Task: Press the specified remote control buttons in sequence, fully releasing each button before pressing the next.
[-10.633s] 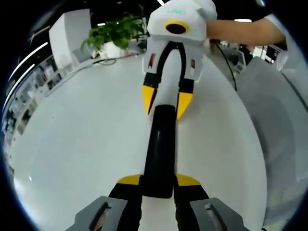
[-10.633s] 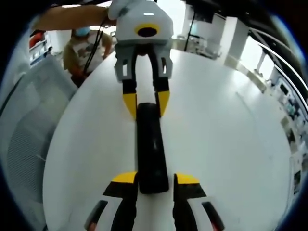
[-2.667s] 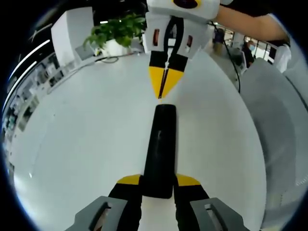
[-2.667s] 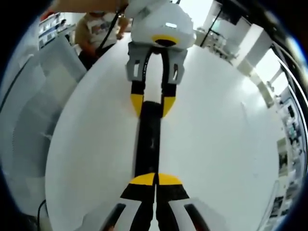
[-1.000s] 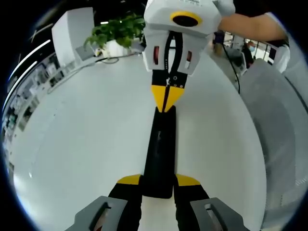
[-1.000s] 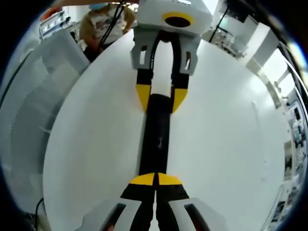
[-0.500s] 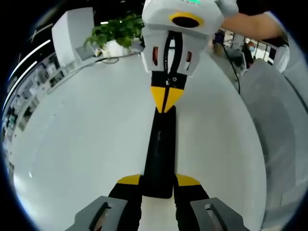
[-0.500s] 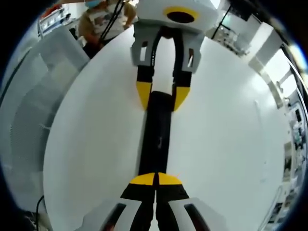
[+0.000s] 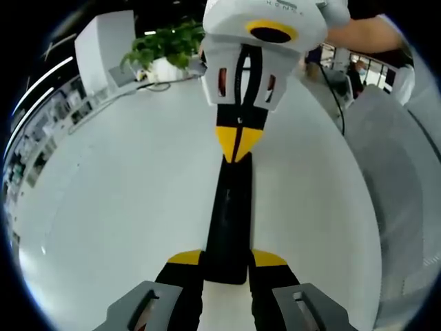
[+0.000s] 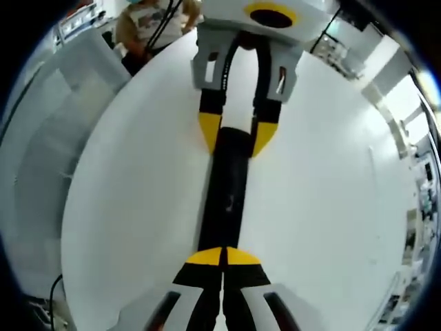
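Remote control, long, slim, black and hard-shelled (image 9: 229, 221), lying flat on round white matte tabletop (image 9: 117, 207), pinned between two grippers facing each other along its length. Left gripper (image 9: 227, 261), yellow-tipped, clamped across near end in left gripper view, one jaw against each long edge; seen from right gripper view as white-bodied tool (image 10: 238, 140) straddling far end of same black bar (image 10: 227, 189). Right gripper (image 10: 223, 256) with yellow tips pressed together into single point, resting on or just over top face near its own end; in left gripper view same closed point (image 9: 238, 143) aimed down at far end; actual contact with a button too small to tell. Probably light, rigid, smooth plastic: no bending under a press, but prone to sliding or pivoting on slick tabletop if pushed off-centre, hence side clamp at one end as sensible hold, well away from keypad. Likely need for only gentle, straight-down pressure from closed tip, then full lift clear before moving to another key. Leafy green potted plant (image 9: 169, 45) beyond far table edge; grey mesh chair back (image 10: 41, 158) beside table.
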`<act>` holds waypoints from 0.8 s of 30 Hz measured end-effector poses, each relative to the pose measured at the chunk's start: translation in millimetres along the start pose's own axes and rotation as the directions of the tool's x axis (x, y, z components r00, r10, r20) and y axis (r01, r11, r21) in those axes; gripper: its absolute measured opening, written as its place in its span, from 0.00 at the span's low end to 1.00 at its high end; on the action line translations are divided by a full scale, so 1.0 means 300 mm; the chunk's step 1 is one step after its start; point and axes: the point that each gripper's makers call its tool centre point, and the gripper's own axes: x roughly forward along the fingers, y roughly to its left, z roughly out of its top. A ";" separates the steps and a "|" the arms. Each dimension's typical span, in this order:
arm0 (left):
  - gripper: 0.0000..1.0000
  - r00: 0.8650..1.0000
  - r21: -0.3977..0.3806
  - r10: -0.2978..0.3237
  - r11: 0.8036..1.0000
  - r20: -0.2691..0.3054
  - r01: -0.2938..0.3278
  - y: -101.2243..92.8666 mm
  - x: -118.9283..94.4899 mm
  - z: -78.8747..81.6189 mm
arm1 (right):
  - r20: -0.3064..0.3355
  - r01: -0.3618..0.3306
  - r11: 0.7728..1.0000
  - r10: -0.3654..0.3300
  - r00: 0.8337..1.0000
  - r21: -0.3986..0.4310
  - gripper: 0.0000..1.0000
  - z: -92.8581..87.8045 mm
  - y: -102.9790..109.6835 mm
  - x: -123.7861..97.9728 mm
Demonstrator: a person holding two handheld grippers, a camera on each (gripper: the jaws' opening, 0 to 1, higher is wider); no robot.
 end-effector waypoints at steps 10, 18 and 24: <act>0.24 1.000 0.002 0.000 1.000 -0.004 0.000 -0.003 0.000 -0.001 | 0.003 0.010 1.000 -0.010 1.000 0.000 0.00 0.003 0.002 0.000; 0.24 1.000 0.003 0.002 1.000 -0.008 -0.002 -0.003 -0.001 -0.001 | 0.002 0.025 1.000 -0.025 1.000 -0.011 0.00 0.003 0.002 -0.001; 0.24 1.000 0.002 0.004 1.000 -0.013 -0.004 -0.003 0.000 0.000 | 0.036 0.031 1.000 -0.031 0.999 0.001 0.00 0.002 0.001 -0.004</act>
